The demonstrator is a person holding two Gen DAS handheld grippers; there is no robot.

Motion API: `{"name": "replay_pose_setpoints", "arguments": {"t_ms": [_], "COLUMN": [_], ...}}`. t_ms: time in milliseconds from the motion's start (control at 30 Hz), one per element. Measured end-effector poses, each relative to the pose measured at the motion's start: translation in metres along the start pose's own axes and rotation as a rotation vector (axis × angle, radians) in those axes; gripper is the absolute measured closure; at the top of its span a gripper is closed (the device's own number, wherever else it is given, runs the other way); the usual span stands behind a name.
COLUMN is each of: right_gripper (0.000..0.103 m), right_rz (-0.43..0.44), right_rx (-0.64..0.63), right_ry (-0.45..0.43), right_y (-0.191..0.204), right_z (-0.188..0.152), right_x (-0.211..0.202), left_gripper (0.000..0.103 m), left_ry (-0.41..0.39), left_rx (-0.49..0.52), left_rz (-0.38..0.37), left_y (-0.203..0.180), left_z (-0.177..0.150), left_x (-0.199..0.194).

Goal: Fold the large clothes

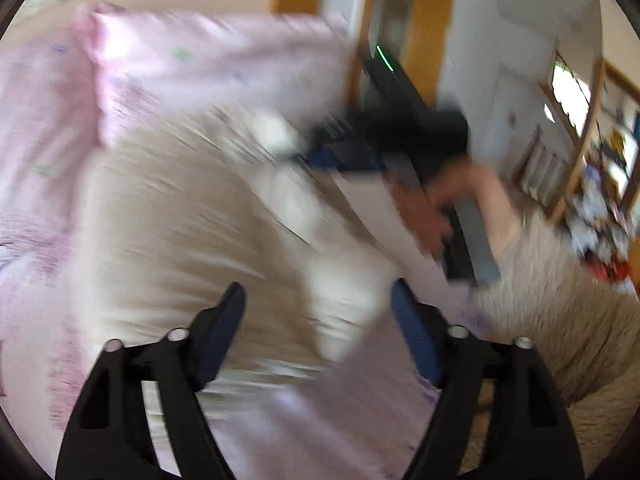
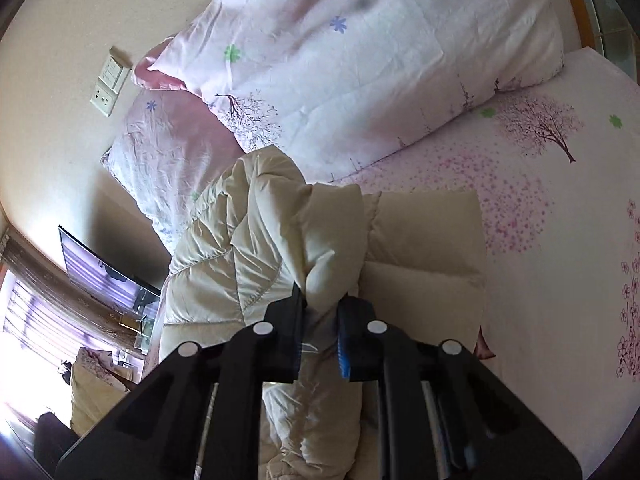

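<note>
A cream quilted puffer jacket (image 1: 192, 216) lies on the pink floral bed sheet (image 1: 304, 428). The left wrist view is motion-blurred. My left gripper (image 1: 318, 308) is open above the jacket's near edge, fingers wide apart, holding nothing. My right gripper (image 2: 320, 304) is shut on a bunched fold of the jacket (image 2: 320, 232) and lifts it above the bed. The right gripper (image 1: 304, 152) also shows in the left wrist view, held by a hand (image 1: 432, 216) at the jacket's far side.
A folded pink floral duvet (image 2: 360, 60) and a pillow (image 2: 168, 152) lie at the head of the bed against the wall. The floral sheet (image 2: 560, 240) stretches right. A TV (image 2: 104, 268) stands beside the bed. A wooden door frame (image 1: 424, 28) and shelf (image 1: 580, 152) stand beyond.
</note>
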State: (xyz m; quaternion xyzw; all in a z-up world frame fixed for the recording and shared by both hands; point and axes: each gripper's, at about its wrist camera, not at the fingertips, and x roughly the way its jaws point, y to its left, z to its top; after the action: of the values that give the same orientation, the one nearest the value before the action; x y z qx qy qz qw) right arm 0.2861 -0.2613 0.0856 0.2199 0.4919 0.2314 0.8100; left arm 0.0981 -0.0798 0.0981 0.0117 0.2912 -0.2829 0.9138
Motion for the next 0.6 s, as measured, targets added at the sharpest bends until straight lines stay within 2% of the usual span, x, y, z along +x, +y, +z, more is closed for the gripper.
{"name": "replay_pose_setpoints", "arguments": {"t_ms": [33, 100, 167, 267, 367, 600], "right_gripper": [0.089, 0.089, 0.089, 0.089, 0.089, 0.089], "right_rz": [0.000, -0.003, -0.003, -0.001, -0.008, -0.065], "right_rx": [-0.001, -0.003, -0.003, 0.005, 0.024, 0.070], "right_ry": [0.003, 0.009, 0.009, 0.005, 0.000, 0.021], "right_y": [0.000, 0.002, 0.002, -0.001, -0.007, -0.029], "right_z": [0.000, 0.001, 0.001, 0.000, 0.000, 0.005], "right_x": [0.001, 0.003, 0.002, 0.000, 0.000, 0.006], "left_gripper": [0.025, 0.025, 0.025, 0.025, 0.026, 0.026], "left_ry": [-0.036, -0.043, -0.017, 0.030, 0.075, 0.121], "left_rx": [-0.018, -0.070, -0.130, -0.172, -0.191, -0.205], "left_rz": [0.064, 0.181, 0.220, 0.249, 0.224, 0.184], "left_y": [0.017, 0.048, 0.074, 0.095, 0.103, 0.103], "left_z": [0.007, 0.016, 0.020, 0.020, 0.016, 0.012], "left_x": [-0.011, -0.015, -0.011, 0.000, 0.017, 0.035]}}
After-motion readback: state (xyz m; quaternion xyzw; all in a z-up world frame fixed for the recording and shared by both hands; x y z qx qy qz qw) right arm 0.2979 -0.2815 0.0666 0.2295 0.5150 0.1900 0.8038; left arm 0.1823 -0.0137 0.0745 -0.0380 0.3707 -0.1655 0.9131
